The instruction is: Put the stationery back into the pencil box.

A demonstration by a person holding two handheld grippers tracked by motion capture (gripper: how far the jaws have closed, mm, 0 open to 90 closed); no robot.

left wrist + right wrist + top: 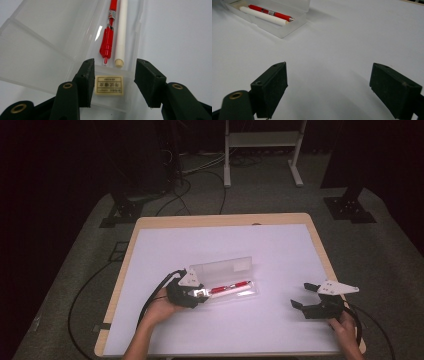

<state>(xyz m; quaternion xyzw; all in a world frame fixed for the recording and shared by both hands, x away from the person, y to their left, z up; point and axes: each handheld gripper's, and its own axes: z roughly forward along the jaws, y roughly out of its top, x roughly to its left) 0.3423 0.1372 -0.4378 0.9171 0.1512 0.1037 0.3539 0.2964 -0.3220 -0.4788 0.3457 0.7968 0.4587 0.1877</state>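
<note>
A: Nearest us, our right gripper [306, 296] hovers over bare table [280, 245], jaws spread wide with nothing between them.

B: And our left gripper [113, 75]?

A: It sits at the near end of the open clear case [45, 47], left of the table's middle. Its jaws stand apart, one on each side of the eraser [109, 85] lying in the tray. We see a gap on both sides, so they are not gripping it.

B: What lies beyond the eraser?

A: A red pen [108, 37] and a white pen [121, 32], side by side and touching, tips toward the eraser. The lid lies folded back flat on the far side.

B: The right gripper and the case?

A: Well apart.
</note>
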